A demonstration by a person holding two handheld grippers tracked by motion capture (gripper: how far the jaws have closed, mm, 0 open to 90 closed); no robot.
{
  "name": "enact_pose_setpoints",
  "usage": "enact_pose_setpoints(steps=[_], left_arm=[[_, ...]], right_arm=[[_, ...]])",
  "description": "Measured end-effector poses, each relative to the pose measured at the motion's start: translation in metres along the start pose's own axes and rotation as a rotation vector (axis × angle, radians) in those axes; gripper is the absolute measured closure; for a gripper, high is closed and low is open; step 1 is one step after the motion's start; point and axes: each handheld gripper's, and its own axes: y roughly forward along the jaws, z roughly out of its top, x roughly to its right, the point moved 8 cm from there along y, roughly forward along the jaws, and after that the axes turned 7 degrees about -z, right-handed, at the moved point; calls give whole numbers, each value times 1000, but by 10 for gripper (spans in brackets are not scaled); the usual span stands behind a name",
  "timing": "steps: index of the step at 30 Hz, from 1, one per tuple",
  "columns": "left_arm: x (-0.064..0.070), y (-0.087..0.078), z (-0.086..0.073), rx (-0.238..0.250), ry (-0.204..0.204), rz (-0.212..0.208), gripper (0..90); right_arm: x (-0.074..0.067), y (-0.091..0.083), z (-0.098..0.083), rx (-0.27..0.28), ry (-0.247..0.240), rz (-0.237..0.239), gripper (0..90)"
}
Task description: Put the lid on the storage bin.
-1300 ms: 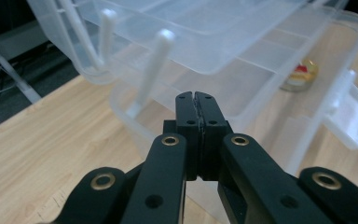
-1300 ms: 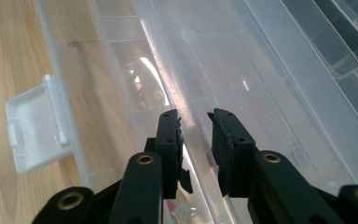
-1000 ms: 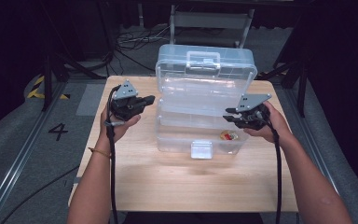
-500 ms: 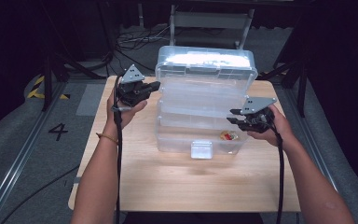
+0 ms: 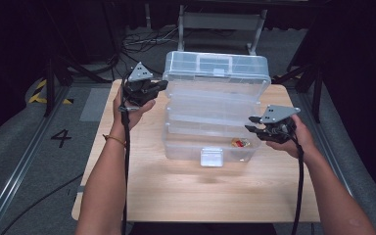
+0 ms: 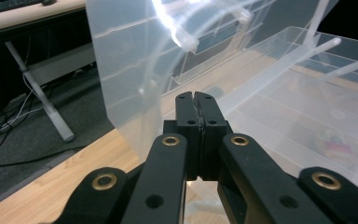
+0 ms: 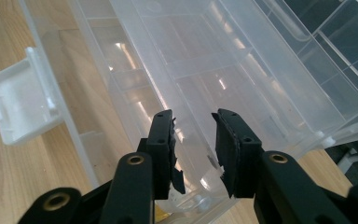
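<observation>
A clear plastic organiser box (image 5: 181, 144) stands on the wooden table (image 5: 142, 191), its tiered trays fanned out and its lid (image 5: 215, 68) raised at the back. A small red and yellow item (image 5: 240, 143) lies in the bottom compartment, and a white latch (image 5: 211, 157) hangs at the front. My left gripper (image 5: 162, 85) is shut, its tips against the lid's left edge (image 6: 135, 60). At the box's right side, my right gripper (image 5: 250, 129) is open, and a clear tray rim (image 7: 191, 154) sits between its jaws.
The table's front half is bare wood. A grey floor with cables and yellow-black tape (image 5: 41, 93) surrounds the table. A metal stand (image 5: 220, 22) rises behind the box.
The left gripper has moved up and away along the box's left side, and the lid has swung up and back. The right gripper has drifted slightly lower at the right side.
</observation>
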Motion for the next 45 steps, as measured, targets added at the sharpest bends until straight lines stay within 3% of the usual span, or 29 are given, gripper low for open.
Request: enact_pose_setpoints(steps=[10, 22, 23, 30, 45], left_arm=[[7, -2, -2, -22, 22, -13, 899], [14, -8, -10, -54, 71, -13, 900], [15, -10, -11, -51, 71, -8, 899], [20, -11, -14, -49, 78, -16, 900], [32, -16, -25, -73, 105, -35, 900]], right_arm=[[-2, -8, -5, 19, 14, -5, 701], [4, -27, -15, 88, 88, -6, 710], [6, -30, -17, 90, 84, -32, 721], [11, -36, -33, 90, 123, -51, 727], [5, -35, -57, 63, 165, -31, 702]])
